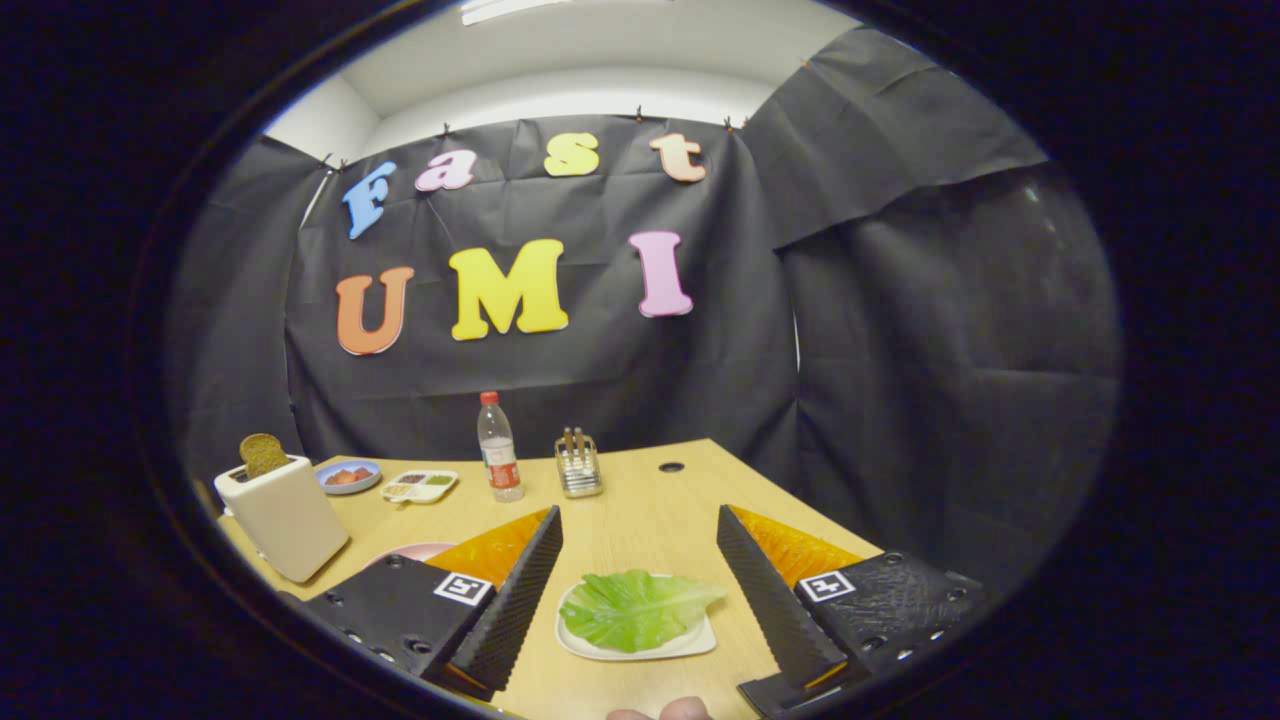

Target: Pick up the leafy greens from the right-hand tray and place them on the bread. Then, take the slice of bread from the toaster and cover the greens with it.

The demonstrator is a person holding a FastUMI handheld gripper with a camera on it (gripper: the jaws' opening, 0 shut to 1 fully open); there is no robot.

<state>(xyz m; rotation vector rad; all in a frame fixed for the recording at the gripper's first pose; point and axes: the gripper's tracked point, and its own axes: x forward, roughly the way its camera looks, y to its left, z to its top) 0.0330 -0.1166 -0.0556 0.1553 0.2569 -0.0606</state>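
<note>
Green and crinkled, the leafy greens (pixel 638 608) lie on their small white tray (pixel 700 640) on the worktop (pixel 640 510), between the spread fingers of the gripper (pixel 640 565), the leaf's long axis running across the gap from finger to finger

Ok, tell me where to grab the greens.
Take the greens across their thick crumpled middle, coming down from above. They lie flat on the tray, between the open gripper fingers, so a side approach would likely hit the rim.

Fisheye on the gripper (pixel 640 590), facing forward, low over the table (pixel 640 510)
</note>
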